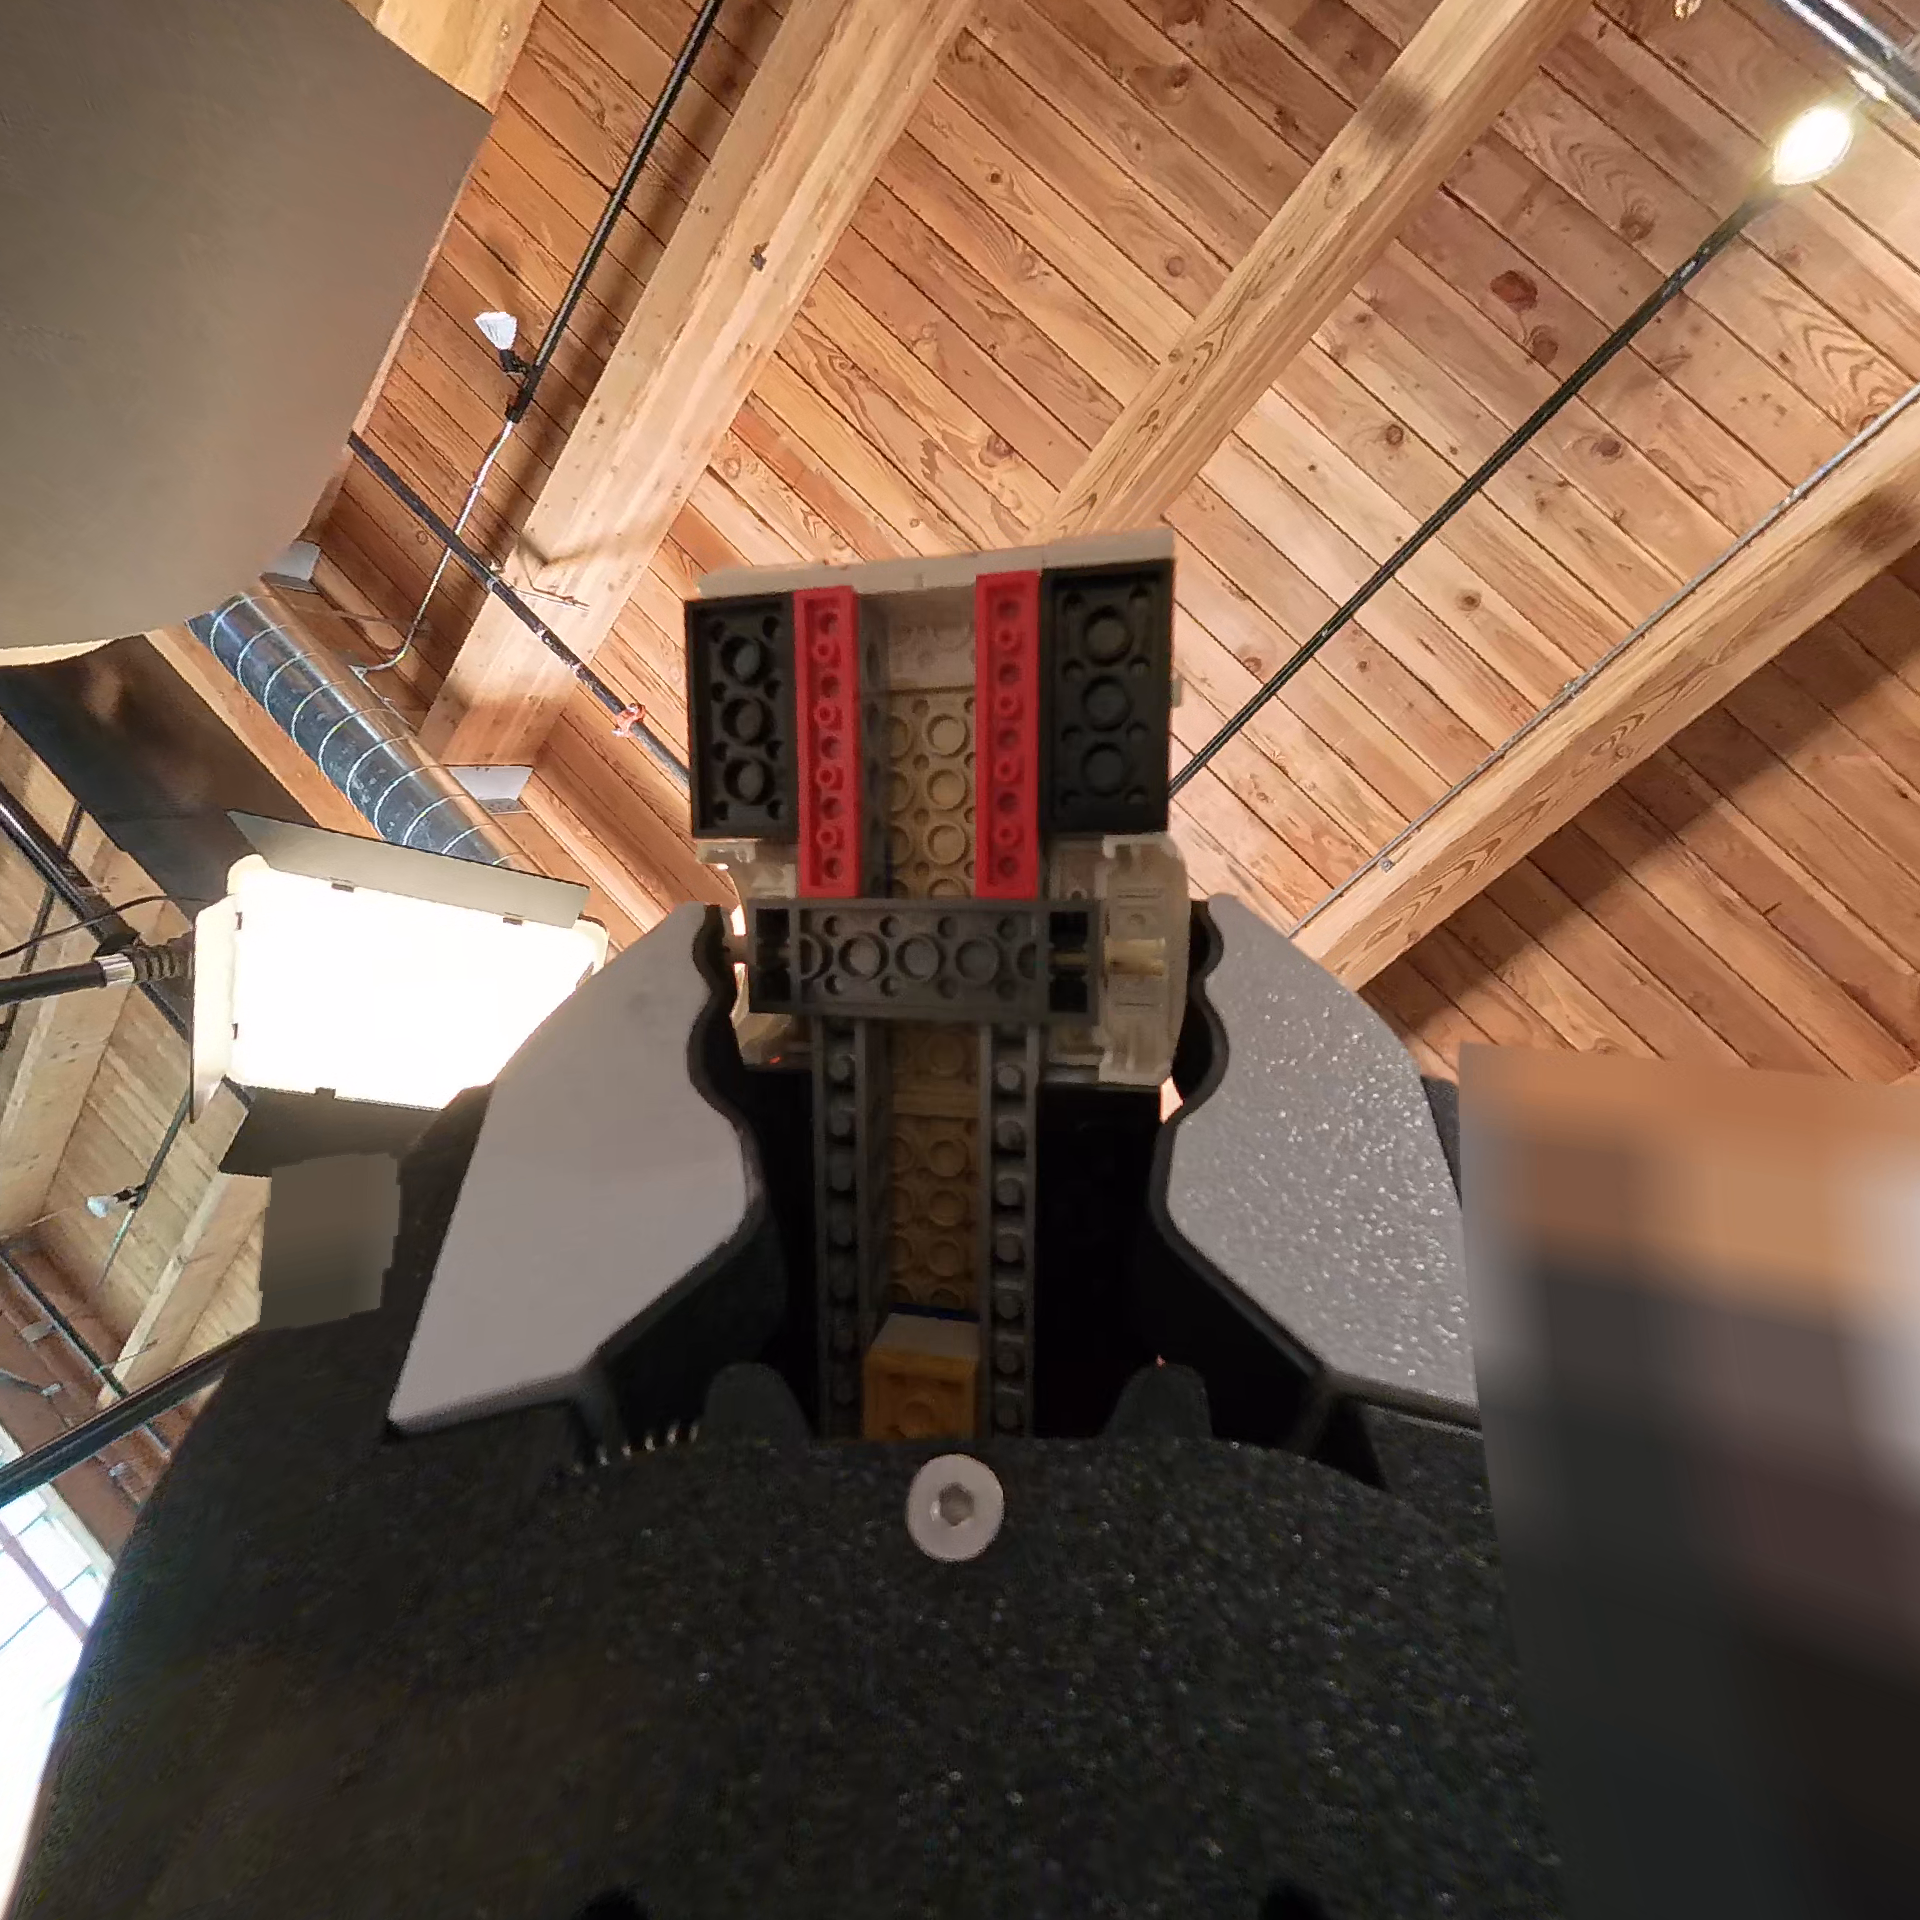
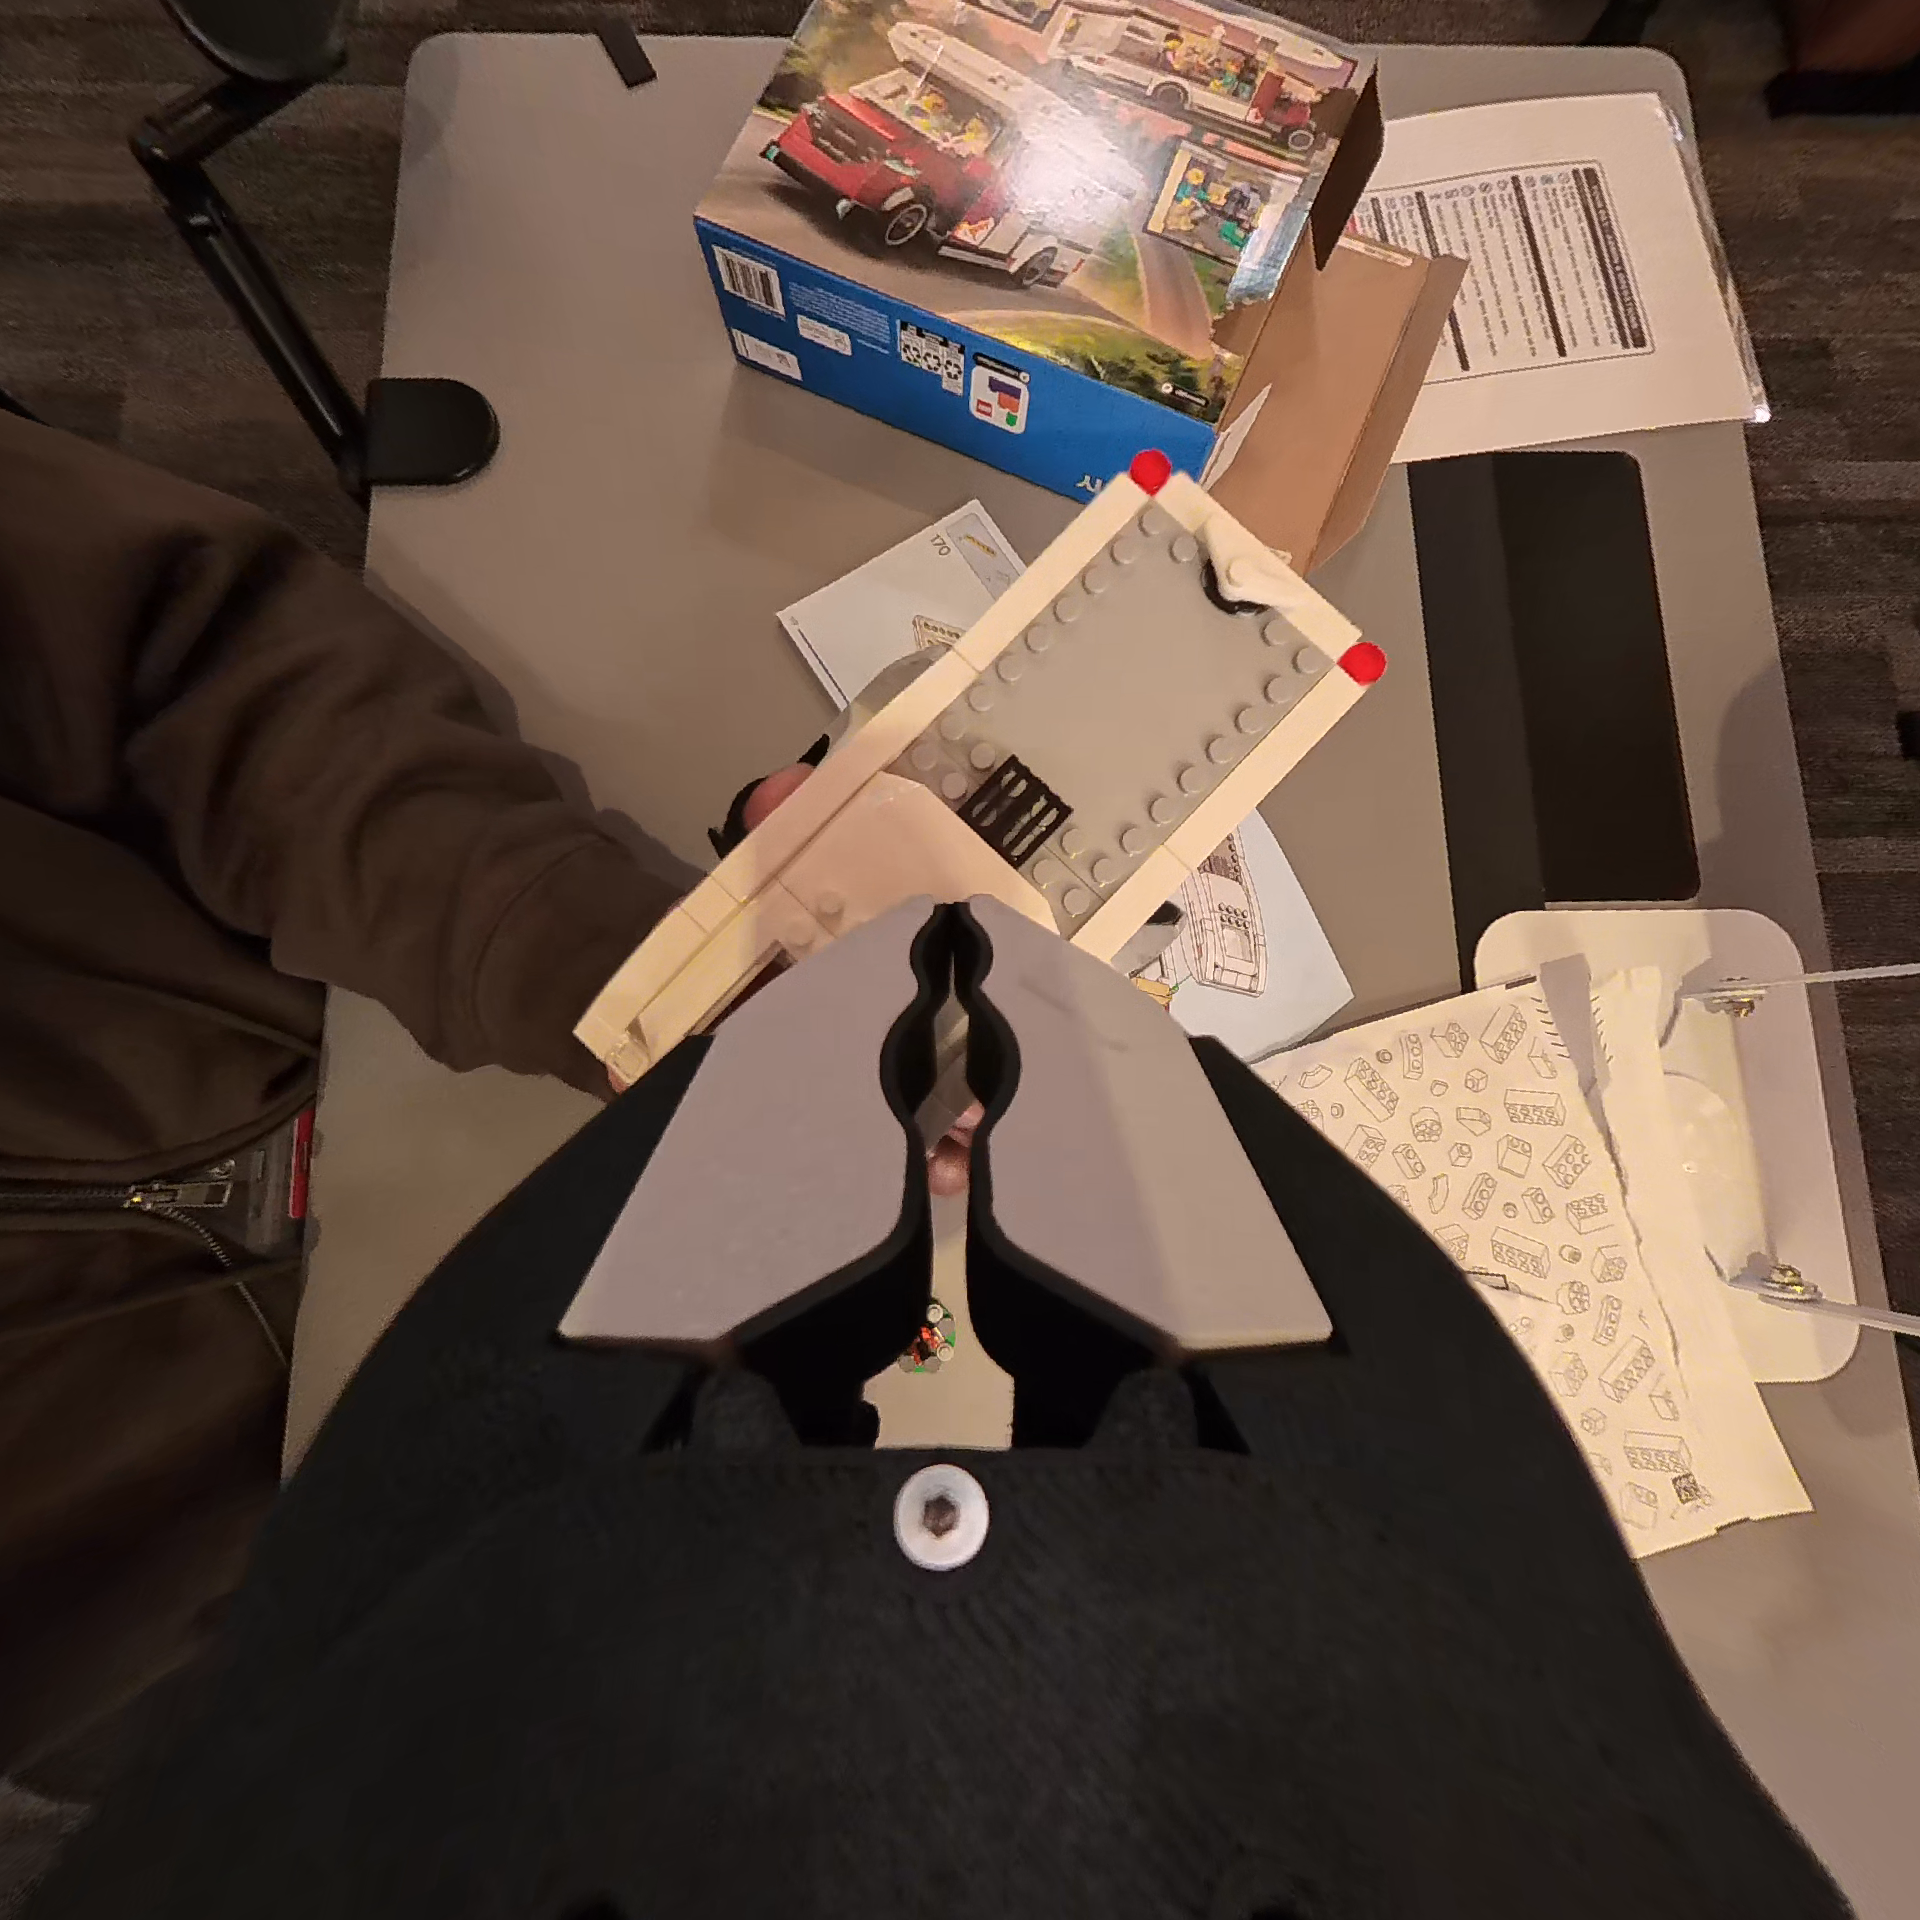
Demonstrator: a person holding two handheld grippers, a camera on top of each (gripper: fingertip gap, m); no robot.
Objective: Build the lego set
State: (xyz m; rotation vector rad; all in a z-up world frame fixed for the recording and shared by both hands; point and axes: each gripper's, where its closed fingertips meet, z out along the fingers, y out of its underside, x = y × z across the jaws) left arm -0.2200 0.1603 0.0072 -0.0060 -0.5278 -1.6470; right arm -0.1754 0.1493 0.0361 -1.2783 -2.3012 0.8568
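Note:
In the left wrist view my left gripper (image 1: 951, 961) points up at the ceiling and is shut on a brick-built vehicle model (image 1: 925, 727). Its pads press on the pale wheel parts on both sides. The model's underside shows black, red, tan and grey bricks. In the right wrist view the same model (image 2: 1091, 707) shows from above. It is cream with a grey studded plate and has two red round studs at its far corners. A hand in a brown sleeve (image 2: 260, 779) is under it. My right gripper (image 2: 951, 920) is shut with nothing visible between its tips, right over the model's near cream end.
On the grey table (image 2: 540, 312) are an open blue toy box (image 2: 997, 208), instruction pages (image 2: 1236, 935), a torn paper bag with brick drawings (image 2: 1507, 1195), a printed sheet (image 2: 1538, 260) and a black mat (image 2: 1558, 675). A bright light panel (image 1: 405, 987) stands at the left. Tip to tip, the grippers are about 6 centimetres apart.

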